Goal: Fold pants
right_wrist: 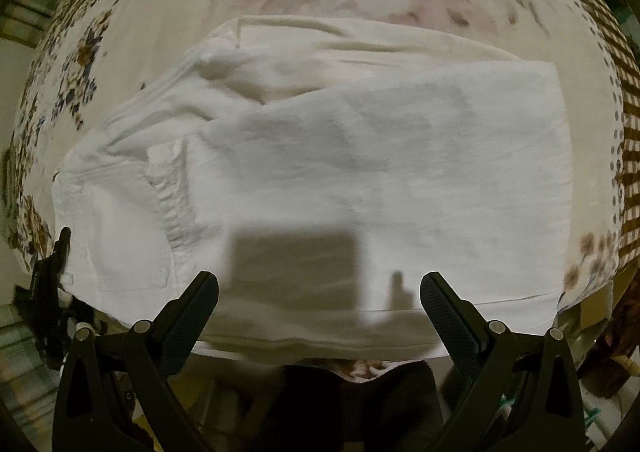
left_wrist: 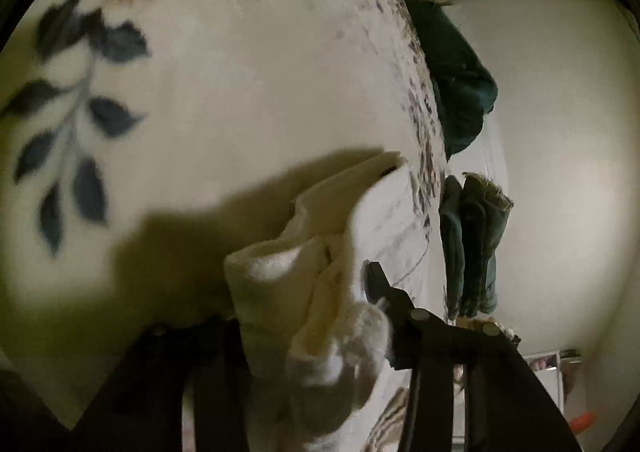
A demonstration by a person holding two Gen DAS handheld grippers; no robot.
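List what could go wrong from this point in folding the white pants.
1. The left tongs clamp only a bunched wad of the white cotton pants; pulling may drag the layers askew.
2. The pants' near edge lies by the edge of the floral bedspread, so a tug could slide them off.
3. The right tongs hover open, pinning nothing, so the fold may shift.

White pants (right_wrist: 320,171) are lying folded across the floral bedspread (right_wrist: 160,31), one leg doubled over the other, waistband bunching at the left edge.
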